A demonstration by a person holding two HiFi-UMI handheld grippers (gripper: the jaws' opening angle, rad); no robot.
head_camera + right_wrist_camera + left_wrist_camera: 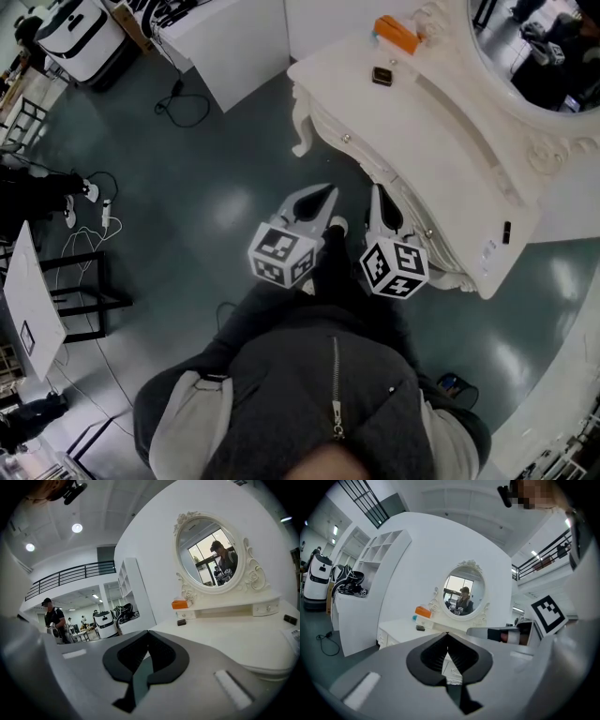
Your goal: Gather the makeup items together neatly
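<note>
From the head view, I hold my left claw (327, 195) and right claw (376, 193) side by side in front of my chest, both pointing toward the white dressing table (441, 141). The left one is over the grey floor (197, 197) and the right one is just beside the table's front edge. An orange box (396, 35) sits on the raised ledge by the oval mirror (539, 66). A small dark case (382, 76) lies on the tabletop near it. A little black item (506, 232) lies well apart from both, near the table's other end. In the left gripper view, my left claw's jaws are pressed together at the tips with nothing between them. Past them stands the table, with the orange box on its ledge left of the mirror and the dark case just below it on the top. My right claw's marker cube shows at the right edge. In the right gripper view, my right claw's jaws are likewise closed tip to tip and empty. Beyond them the tabletop spreads out to the right. The orange box is on the ledge under the mirror, the dark case just in front of it, and the black item far off at the right edge. None of the three is touched by either claw.
</note>
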